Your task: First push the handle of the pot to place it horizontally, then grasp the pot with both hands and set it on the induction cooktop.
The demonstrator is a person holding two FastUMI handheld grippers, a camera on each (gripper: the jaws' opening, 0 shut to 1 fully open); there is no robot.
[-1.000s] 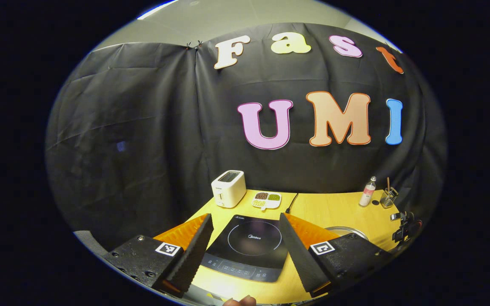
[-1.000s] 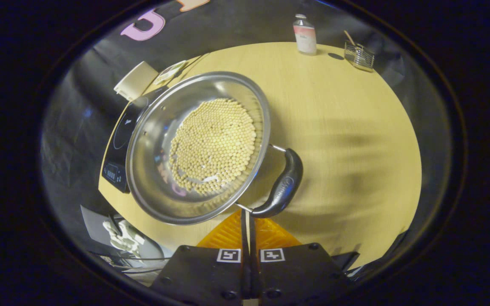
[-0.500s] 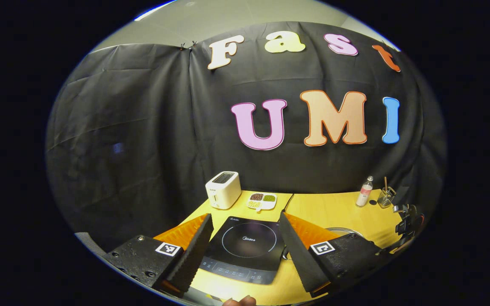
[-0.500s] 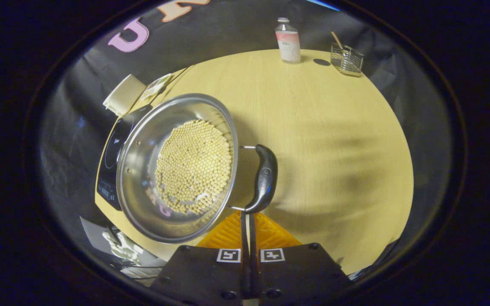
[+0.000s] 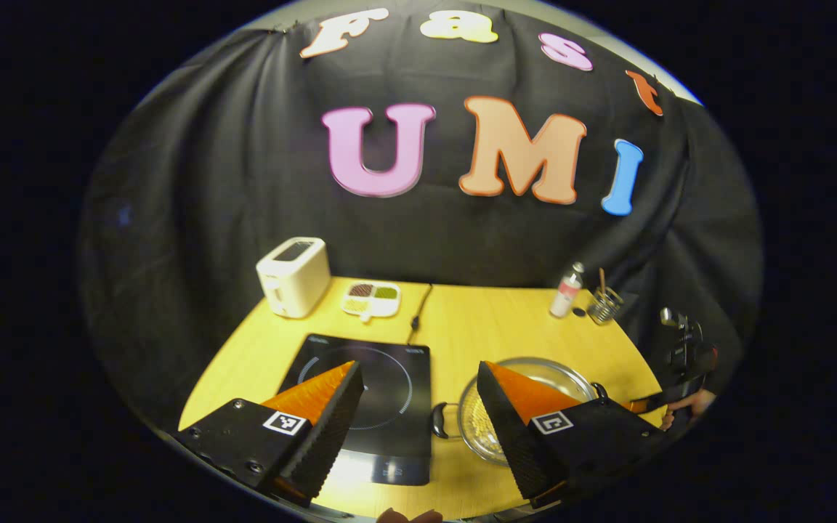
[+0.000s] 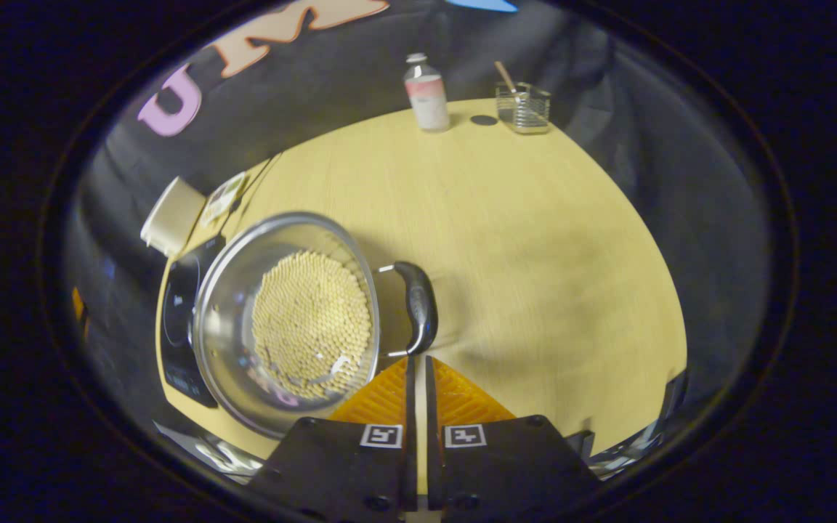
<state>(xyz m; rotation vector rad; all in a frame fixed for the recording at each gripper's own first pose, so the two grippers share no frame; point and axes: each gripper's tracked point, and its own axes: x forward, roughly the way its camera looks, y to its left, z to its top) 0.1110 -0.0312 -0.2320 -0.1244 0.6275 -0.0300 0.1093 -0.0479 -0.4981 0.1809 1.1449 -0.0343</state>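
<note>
Progress: your handle push looks close to done; the lift with both hands and the placing on the induction cooktop (image 5: 368,378) are still ahead of you.
Pot: the pot (image 6: 284,319) stands on the desk (image 6: 535,240) near its front edge, just beside the cooktop's right side, its bottom covered in pale beans (image 6: 309,323).
Handles: the right handle (image 6: 417,305) points toward your right gripper; the left handle (image 5: 439,420) faces the cooktop.
Right gripper: your right gripper (image 6: 416,378) has its fingers drawn almost together with a thin slit between them, holding nothing, tips just beside the near end of the right handle; I cannot tell if they touch it.
Left gripper: your left gripper (image 5: 418,407) hangs above the desk's front edge, fingers spread wide and empty, one over the cooktop and one over the pot.
Next: I judge you need each gripper on its own handle.
</note>
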